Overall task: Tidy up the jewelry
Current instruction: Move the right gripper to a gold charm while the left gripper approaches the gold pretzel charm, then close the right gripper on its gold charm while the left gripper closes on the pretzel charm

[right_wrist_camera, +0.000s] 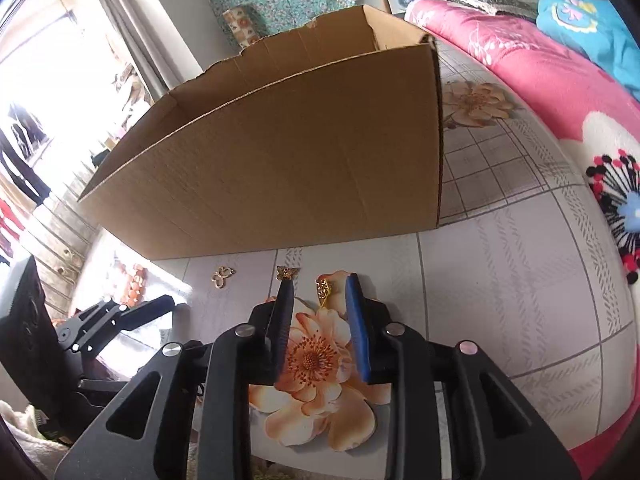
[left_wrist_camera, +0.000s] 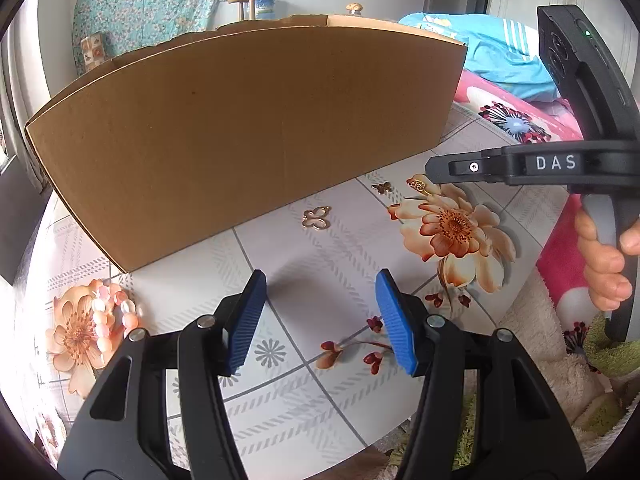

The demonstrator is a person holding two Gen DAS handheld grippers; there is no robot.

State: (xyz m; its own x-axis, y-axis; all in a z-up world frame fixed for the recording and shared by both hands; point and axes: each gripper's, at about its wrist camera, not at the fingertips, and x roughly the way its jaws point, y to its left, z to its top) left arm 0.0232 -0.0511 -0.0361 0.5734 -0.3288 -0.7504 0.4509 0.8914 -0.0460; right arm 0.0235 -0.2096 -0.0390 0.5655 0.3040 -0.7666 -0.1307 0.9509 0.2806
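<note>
A gold filigree charm (right_wrist_camera: 324,290) lies on the flowered tablecloth between the fingers of my right gripper (right_wrist_camera: 319,282), nearer the right pad. The jaws stand apart and neither pad presses on it. A small dark-gold butterfly charm (right_wrist_camera: 285,273) sits just past the left fingertip. Further left lies an outline butterfly charm (right_wrist_camera: 222,276), also in the left wrist view (left_wrist_camera: 317,217). My left gripper (left_wrist_camera: 322,274) hovers open over bare cloth, holding nothing. A pink bead bracelet (left_wrist_camera: 112,312) rests at its left. The right gripper (left_wrist_camera: 430,168) shows from the side, its tip beside the filigree charm (left_wrist_camera: 418,184).
A large open cardboard box (left_wrist_camera: 240,120) stands just behind the charms and fills the back of the table. A pink flowered blanket (right_wrist_camera: 540,80) and blue cloth (left_wrist_camera: 500,56) lie to the right. A hand (left_wrist_camera: 604,264) holds the right gripper's handle. The table's edge runs near the bottom.
</note>
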